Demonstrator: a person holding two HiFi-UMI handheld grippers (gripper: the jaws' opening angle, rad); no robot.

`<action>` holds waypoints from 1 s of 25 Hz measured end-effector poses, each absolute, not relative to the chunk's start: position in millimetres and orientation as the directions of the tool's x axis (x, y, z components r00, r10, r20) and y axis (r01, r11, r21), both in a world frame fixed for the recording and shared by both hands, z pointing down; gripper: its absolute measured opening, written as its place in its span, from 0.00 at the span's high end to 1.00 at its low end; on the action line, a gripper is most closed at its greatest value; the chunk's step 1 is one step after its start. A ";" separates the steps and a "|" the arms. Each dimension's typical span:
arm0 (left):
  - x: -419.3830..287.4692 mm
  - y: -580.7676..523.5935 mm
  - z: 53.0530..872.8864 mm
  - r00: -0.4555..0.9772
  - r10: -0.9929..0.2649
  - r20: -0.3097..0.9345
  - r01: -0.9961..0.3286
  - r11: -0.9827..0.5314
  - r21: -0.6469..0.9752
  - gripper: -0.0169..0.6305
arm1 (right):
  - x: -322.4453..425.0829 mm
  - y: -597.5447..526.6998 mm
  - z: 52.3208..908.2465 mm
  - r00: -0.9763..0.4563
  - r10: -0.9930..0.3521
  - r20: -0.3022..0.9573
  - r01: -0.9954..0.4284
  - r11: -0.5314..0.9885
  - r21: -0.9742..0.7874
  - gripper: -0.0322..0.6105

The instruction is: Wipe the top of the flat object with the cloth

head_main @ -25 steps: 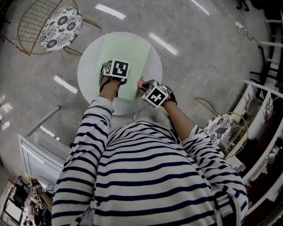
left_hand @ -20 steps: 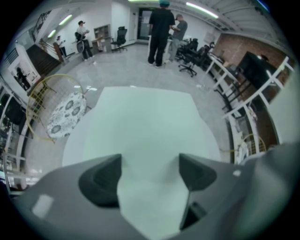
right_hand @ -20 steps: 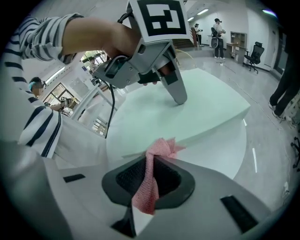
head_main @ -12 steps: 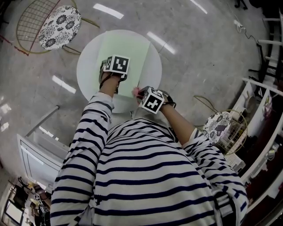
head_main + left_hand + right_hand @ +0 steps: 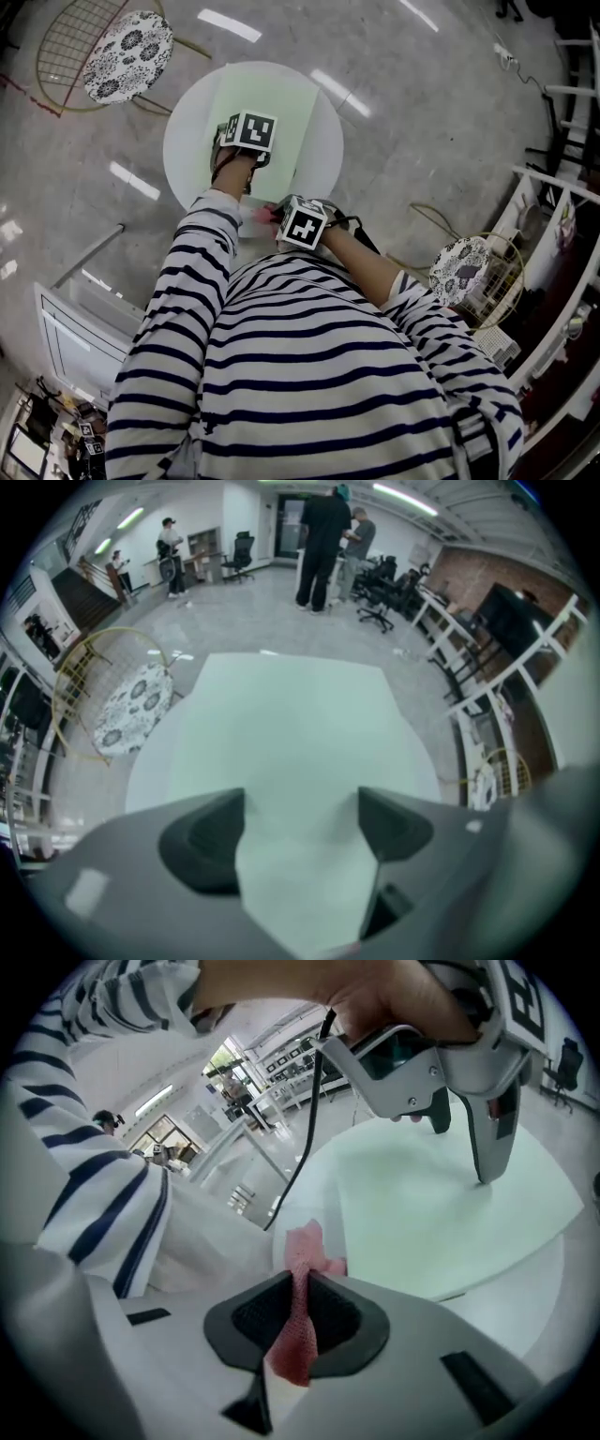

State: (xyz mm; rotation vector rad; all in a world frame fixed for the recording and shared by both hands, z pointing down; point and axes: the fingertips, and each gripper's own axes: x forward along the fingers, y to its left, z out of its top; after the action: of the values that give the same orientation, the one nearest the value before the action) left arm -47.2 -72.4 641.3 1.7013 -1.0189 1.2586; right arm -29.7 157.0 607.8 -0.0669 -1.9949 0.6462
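Note:
A pale green flat sheet (image 5: pixel 281 103) lies on a round white table (image 5: pixel 187 150). My left gripper (image 5: pixel 249 132) stands over the sheet's near half with its jaws wide open and nothing between them. In the left gripper view only the sheet (image 5: pixel 291 724) shows between the left gripper's (image 5: pixel 302 823) jaws. In the right gripper view a fingertip (image 5: pixel 484 1174) of it touches the sheet (image 5: pixel 441 1218). My right gripper (image 5: pixel 298 1321) is shut on a pink cloth (image 5: pixel 302 1251). It hangs at the table's near edge, off the sheet's near left corner (image 5: pixel 272 217).
A wire chair with a floral cushion (image 5: pixel 127 54) stands beyond the table on the left; a second one (image 5: pixel 459 270) is at the right. A white cabinet (image 5: pixel 84 319) is near left. Shelving (image 5: pixel 562 244) lines the right side. People stand far back (image 5: pixel 328 546).
My right gripper has carried the pink cloth leftward and toward me, from the sheet's right edge to the table's near edge. The left gripper has stayed on the sheet.

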 end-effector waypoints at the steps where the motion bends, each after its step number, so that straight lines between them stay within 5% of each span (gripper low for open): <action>1: -47.1 -72.4 640.8 0.194 -0.151 0.969 -0.916 -0.381 0.124 0.39 | -30.7 153.5 613.6 -0.483 0.283 0.829 -0.234 0.870 -0.434 0.89; 8: -62.7 -66.7 638.0 0.208 -0.131 0.969 -0.921 -0.361 0.148 0.47 | -9.5 130.6 629.5 -0.397 0.127 0.909 -0.355 0.892 -0.279 0.89; 19: -74.3 -7.6 638.6 0.173 -0.049 0.984 -0.807 -0.580 0.113 0.43 | 77.6 2.5 639.2 -0.223 -0.165 0.961 -0.573 0.820 0.008 0.89; 25: -42.8 37.6 637.9 0.231 0.083 0.969 -0.751 -0.619 0.232 0.43 | 82.9 -82.1 634.4 -0.234 -0.301 0.924 -0.654 0.752 0.080 0.89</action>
State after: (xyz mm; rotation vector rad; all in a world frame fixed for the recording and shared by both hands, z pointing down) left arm -42.8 37.6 637.9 1.7871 -0.6183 1.4704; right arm 82.9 -82.1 634.4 0.7406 -1.8297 0.3922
